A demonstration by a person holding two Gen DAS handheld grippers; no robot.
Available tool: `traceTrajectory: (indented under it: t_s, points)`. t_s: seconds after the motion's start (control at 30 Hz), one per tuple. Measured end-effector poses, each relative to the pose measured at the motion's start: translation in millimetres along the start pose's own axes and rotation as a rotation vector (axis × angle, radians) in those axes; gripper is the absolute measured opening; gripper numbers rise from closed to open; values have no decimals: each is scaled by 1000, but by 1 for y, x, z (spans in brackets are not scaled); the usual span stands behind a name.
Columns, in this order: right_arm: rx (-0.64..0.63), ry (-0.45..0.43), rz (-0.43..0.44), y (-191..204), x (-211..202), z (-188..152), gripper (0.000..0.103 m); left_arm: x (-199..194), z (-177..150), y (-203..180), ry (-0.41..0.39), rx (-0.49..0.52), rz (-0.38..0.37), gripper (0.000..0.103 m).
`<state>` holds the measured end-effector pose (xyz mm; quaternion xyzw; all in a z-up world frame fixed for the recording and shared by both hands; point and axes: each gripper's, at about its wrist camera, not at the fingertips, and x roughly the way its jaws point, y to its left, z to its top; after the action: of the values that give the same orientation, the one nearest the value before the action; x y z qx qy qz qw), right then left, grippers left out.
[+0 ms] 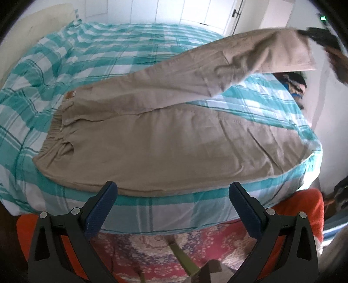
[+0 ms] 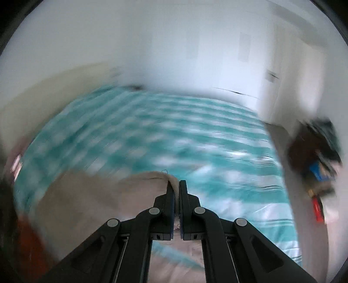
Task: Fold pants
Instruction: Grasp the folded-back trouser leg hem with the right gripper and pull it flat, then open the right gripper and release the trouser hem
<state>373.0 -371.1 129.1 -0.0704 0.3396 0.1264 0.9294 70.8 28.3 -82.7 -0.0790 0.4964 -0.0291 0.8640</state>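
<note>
Left gripper (image 1: 173, 192) nearest the lens: two blue-padded fingers (image 1: 102, 209) spread wide, nothing between them, hanging over the near edge of the bed (image 1: 152, 215). Fingertips sit just short of the pants (image 1: 152, 141), not touching the cloth.

Pants: beige, spread across a teal-and-white checked cover (image 1: 108, 54). Elastic waistband (image 1: 55, 130) to the left, small brown tag by it. Near leg lies flat on the cover, running right toward the bed's edge. Far leg is raised off the bed, its cuff end (image 1: 289, 50) up at the upper right, where the dark right gripper (image 1: 315, 36) meets it, with part of a person's hand (image 1: 339, 63) behind.

Right wrist view, heavily motion-blurred: right gripper (image 2: 176, 185) fingers pinched nearly together on a beige edge of the pants (image 2: 171, 181), fabric showing in the narrow slit between the pads. More beige cloth (image 2: 91, 196) trails lower left, over the checked cover (image 2: 174, 130).

Below the bed edge, left view: red patterned fabric (image 1: 163, 250) and orange cloth (image 1: 304, 202). White wardrobe doors (image 1: 184, 10) beyond the bed. Pile of dark mixed items (image 1: 293, 82) at the right.
</note>
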Motion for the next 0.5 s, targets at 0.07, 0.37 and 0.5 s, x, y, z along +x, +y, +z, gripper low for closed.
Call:
traceTrajectory:
  t_s: [0.07, 0.37, 0.5]
  points:
    - [113, -5, -197, -57, 45, 36, 47, -3, -1, 0, -6, 4, 13, 102]
    - [358, 249, -133, -103, 175, -117, 52, 30, 0, 14, 83, -57, -1, 102]
    - [524, 349, 74, -92, 234, -213, 45, 42, -2, 3, 128, -24, -7, 102]
